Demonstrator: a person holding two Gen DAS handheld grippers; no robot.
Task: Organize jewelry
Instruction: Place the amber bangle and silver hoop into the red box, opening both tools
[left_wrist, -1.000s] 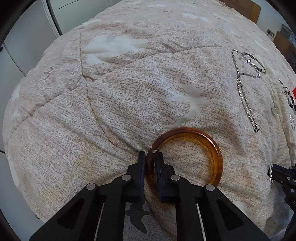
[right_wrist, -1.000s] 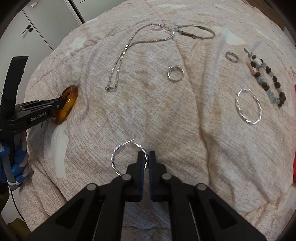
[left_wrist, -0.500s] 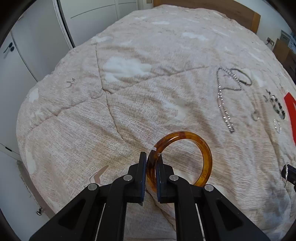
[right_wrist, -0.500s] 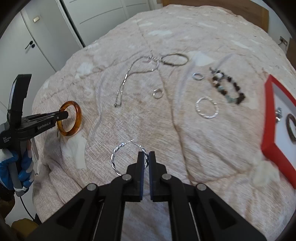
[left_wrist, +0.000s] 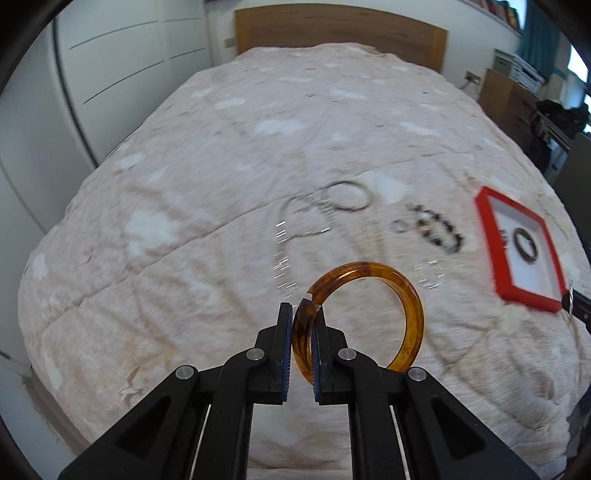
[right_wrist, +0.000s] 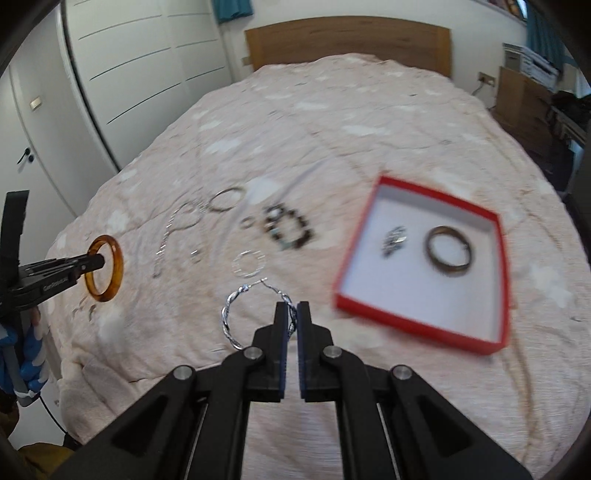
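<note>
Amber bangle (left_wrist: 369, 317): left gripper (left_wrist: 301, 325) jaws are clenching it, rising off the bed (left_wrist: 184, 184).
Twisted hoop (right_wrist: 255, 314): right gripper (right_wrist: 291, 321) jaws are gripping it, nearing the red box (right_wrist: 413, 325).

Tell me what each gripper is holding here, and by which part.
Left gripper pinches the amber bangle across its band. Right gripper pinches the twisted silver hoop earring on its rim.

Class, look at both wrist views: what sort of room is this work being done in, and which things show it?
Most likely a bedroom: a quilted bed cover with a wooden headboard behind it, and white wardrobe doors alongside.
</note>
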